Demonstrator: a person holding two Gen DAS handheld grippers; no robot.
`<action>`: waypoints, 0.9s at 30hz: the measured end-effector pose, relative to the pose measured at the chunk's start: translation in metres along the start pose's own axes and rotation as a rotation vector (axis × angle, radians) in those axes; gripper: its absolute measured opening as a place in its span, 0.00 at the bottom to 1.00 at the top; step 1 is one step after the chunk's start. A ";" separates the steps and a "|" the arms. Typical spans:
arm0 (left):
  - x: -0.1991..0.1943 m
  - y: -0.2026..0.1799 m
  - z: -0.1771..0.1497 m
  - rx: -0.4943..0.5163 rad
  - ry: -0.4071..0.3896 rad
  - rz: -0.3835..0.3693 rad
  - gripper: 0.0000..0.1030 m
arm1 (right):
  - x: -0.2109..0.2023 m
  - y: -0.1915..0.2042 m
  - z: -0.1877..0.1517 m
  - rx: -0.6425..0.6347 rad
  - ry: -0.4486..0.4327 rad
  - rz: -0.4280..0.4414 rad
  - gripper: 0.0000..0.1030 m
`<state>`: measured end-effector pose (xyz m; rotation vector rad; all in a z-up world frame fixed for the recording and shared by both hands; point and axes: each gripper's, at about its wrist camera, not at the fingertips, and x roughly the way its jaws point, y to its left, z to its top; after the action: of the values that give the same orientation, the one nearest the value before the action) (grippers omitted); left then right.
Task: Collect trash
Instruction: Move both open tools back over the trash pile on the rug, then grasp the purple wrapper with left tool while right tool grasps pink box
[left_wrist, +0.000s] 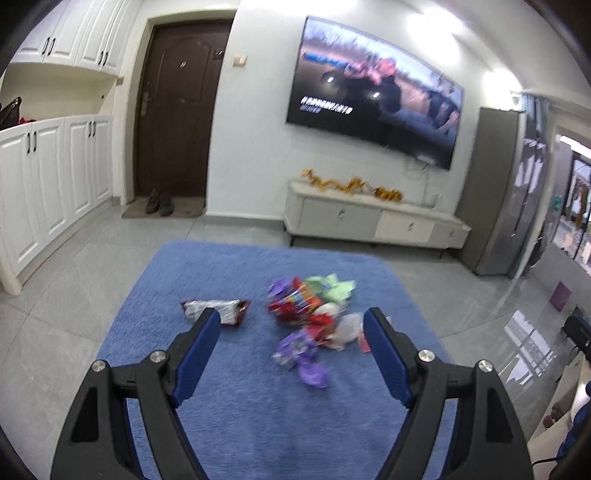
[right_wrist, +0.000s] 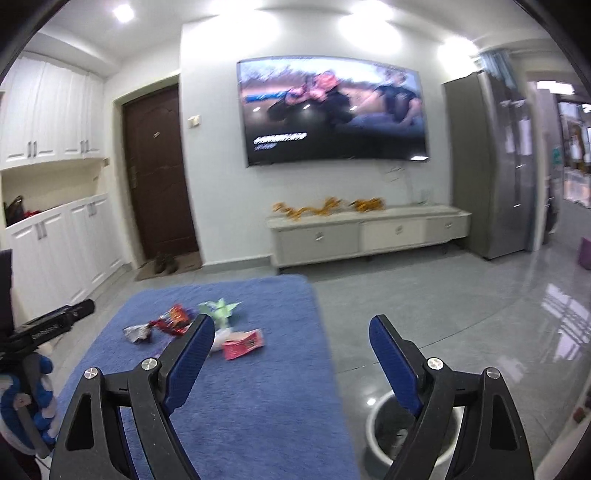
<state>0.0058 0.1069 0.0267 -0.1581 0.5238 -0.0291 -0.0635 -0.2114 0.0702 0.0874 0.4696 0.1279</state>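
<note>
The left gripper (left_wrist: 291, 325) hangs over a blue rug (left_wrist: 236, 413) with its jaws spread wide and nothing between the blue pads; the view is a little blurred. Just ahead of it and slightly toward its right finger lies a heap of crumpled wrappers (left_wrist: 314, 314), purple, red, green and white pieces touching one another. A silver and dark red wrapper (left_wrist: 216, 311) lies apart from the heap, right past the tip of the left finger, which covers its near edge in the view. The right gripper (right_wrist: 291, 328) is likewise spread apart and empty, its left finger over the rug (right_wrist: 236, 406) and its right finger over the grey tiled floor (right_wrist: 424, 306). Beyond its left fingertip sits the same litter: a pink box (right_wrist: 243, 343) nearest, then a pale green wrapper (right_wrist: 221, 310), a red wrapper (right_wrist: 173, 319) and a silvery scrap (right_wrist: 136, 332) further off to the left. Below the right finger, on the tiles just beside the rug edge, stands a round white-rimmed bin (right_wrist: 373, 417) with a dark inside, partly hidden by that finger. Well ahead of both claws are a wall-mounted television (right_wrist: 332, 110), a low white cabinet (right_wrist: 365, 236) and a brown door (right_wrist: 159, 177)
</note>
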 end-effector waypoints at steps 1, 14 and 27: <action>0.009 0.005 -0.003 -0.003 0.019 0.011 0.76 | 0.013 0.003 0.000 -0.004 0.023 0.022 0.83; 0.127 0.004 -0.037 0.035 0.264 -0.065 0.76 | 0.178 0.009 -0.026 -0.007 0.314 0.153 0.83; 0.208 0.000 -0.054 0.050 0.400 -0.080 0.76 | 0.280 0.024 -0.045 -0.024 0.468 0.267 0.82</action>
<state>0.1587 0.0853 -0.1229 -0.1242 0.9153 -0.1546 0.1607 -0.1450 -0.0919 0.0966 0.9224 0.4208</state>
